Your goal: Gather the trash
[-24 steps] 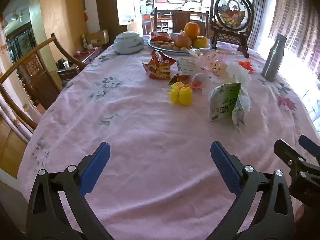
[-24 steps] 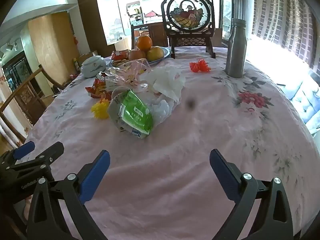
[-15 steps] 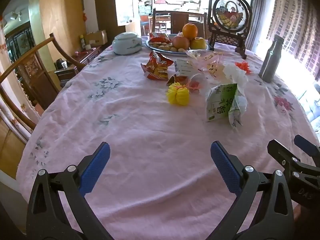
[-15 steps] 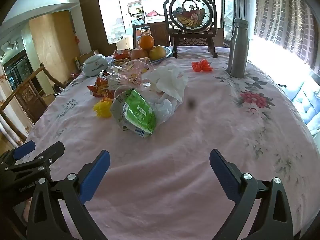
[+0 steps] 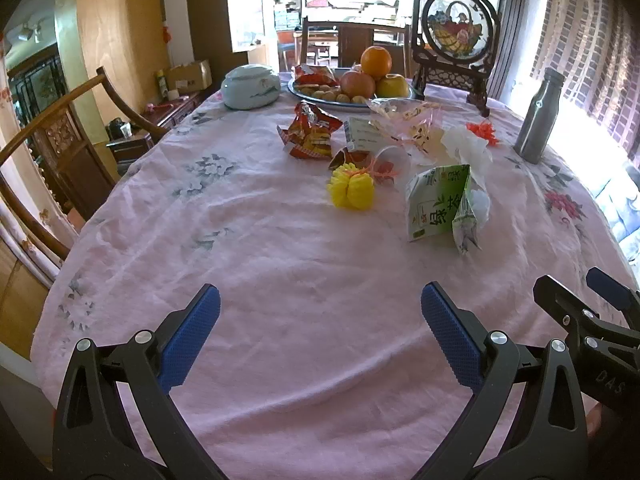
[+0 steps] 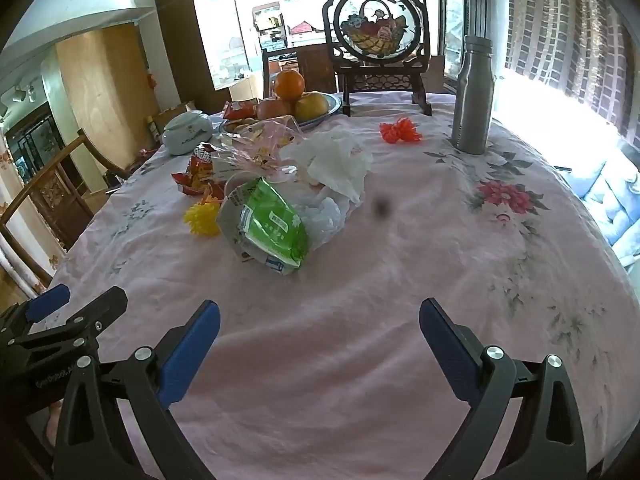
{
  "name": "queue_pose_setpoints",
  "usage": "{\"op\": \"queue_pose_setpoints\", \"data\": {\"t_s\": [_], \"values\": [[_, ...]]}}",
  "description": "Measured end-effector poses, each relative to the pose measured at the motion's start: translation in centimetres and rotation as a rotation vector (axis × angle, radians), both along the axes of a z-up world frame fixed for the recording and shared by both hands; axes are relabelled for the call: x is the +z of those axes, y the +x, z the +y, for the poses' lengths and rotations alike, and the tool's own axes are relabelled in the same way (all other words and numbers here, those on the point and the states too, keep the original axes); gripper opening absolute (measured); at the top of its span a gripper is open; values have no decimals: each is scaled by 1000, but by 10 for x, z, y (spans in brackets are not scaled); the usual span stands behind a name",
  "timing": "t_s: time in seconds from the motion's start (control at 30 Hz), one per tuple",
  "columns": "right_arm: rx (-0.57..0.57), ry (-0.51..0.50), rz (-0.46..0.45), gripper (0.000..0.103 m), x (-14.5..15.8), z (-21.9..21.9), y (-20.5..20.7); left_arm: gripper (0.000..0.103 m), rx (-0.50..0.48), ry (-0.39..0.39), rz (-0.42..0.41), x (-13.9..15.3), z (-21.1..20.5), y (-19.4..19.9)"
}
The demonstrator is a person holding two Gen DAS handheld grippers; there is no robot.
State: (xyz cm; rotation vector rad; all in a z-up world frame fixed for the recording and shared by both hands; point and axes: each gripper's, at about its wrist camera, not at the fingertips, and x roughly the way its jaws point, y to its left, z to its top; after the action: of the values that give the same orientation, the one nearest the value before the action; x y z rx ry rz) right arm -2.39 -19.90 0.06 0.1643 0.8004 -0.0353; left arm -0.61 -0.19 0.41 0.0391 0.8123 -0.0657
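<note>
a: where do we stand with our left gripper (image 5: 320, 312)?

b: jaws spread as wide as they go, nothing between the blue pads, only pink tablecloth (image 5: 248, 264) under them. our right gripper (image 6: 320, 326) is the same: wide apart, holding nothing, hovering over bare cloth near the table's edge.

a: and the trash?

b: it sits in a heap mid-table, well apart from both of us. nearest is the green and white carton (image 6: 266, 226), crushed and lying on its side; in the right view its long axis runs from upper left to lower right, the open end toward us. crumpled white tissue (image 6: 336, 160) lies just behind it, a yellow pom-pom (image 5: 352, 188) to its left, a red snack bag (image 5: 310, 132) beyond that.

a: anything else?

b: an orange scrap (image 6: 400, 131) lies near the steel bottle (image 6: 473, 96).
</note>
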Motion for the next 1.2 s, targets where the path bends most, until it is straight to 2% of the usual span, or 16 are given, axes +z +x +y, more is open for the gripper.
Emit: {"op": "queue_pose_setpoints", "data": {"t_s": [1.2], "values": [[5,2,4,98,0,0,1,97,14,2,1,0,1,1]]}}
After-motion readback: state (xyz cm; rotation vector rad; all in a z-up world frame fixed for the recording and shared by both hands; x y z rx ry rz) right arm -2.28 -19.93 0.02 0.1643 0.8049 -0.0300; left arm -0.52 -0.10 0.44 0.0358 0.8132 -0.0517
